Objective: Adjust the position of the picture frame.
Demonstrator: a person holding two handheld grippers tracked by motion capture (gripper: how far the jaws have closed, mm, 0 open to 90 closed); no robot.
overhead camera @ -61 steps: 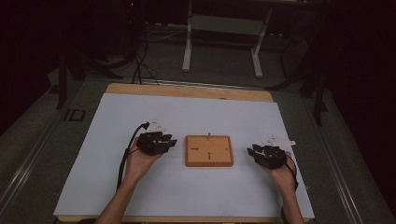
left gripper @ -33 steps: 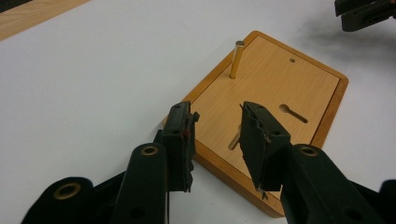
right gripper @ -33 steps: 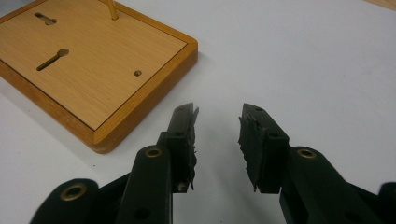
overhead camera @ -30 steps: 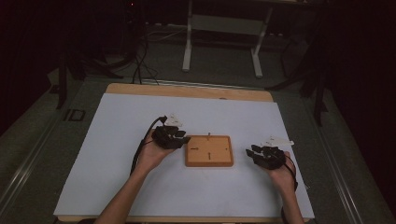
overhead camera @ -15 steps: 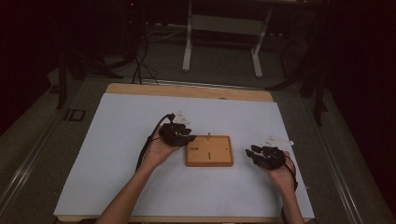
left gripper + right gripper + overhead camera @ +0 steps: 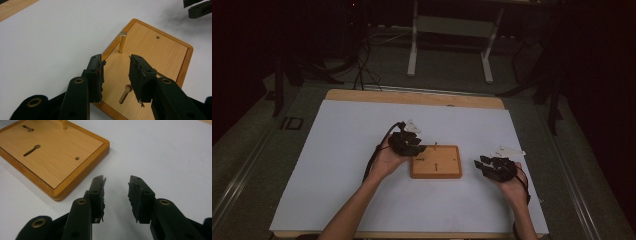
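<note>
Wooden board (image 6: 150, 60) lies under the left tool (image 6: 116, 72), jaws parted, gripping nothing.

Looks like a lab/test rig: dim room, white-covered table (image 6: 337, 165) w/ wood edge, metal stand legs (image 6: 414, 47) behind, cables (image 6: 362, 60) trailing on grey carpet floor (image 6: 242, 160).

One wooden board (image 6: 436, 161), one upright brass peg (image 6: 122, 42) (two keyhole slots), and two hand-held grippers.
</note>
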